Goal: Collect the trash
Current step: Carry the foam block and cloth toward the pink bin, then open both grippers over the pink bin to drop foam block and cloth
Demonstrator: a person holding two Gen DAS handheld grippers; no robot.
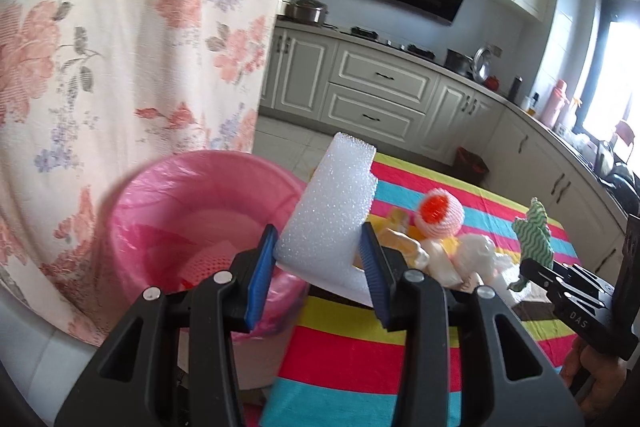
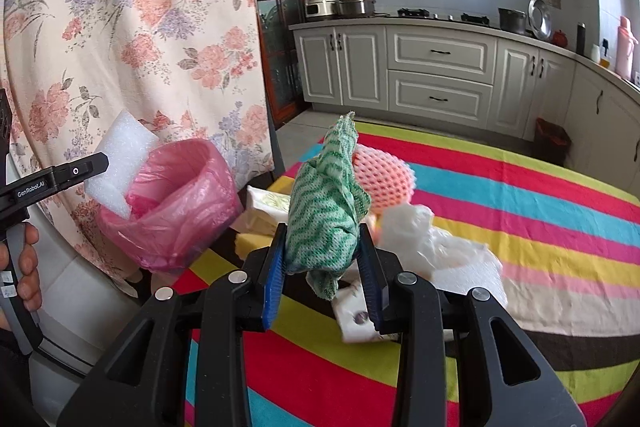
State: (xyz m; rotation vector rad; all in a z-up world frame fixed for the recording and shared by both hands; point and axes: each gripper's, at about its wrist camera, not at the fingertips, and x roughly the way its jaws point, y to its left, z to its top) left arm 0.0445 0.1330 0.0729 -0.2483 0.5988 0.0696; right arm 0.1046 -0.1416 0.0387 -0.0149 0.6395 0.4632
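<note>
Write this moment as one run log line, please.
left claw: holds foam block | right claw: holds green cloth | pink bin: beside table

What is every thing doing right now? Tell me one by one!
left gripper: shut on the foam block.
foam block: held up beside the bin.
right gripper: shut on the green cloth.
green cloth: bunched up, lifted off the table.
pink bin: open, lined with a pink bag.
fruit net: lying on the striped tablecloth.
white plastic bag: crumpled, on the cloth.
</note>
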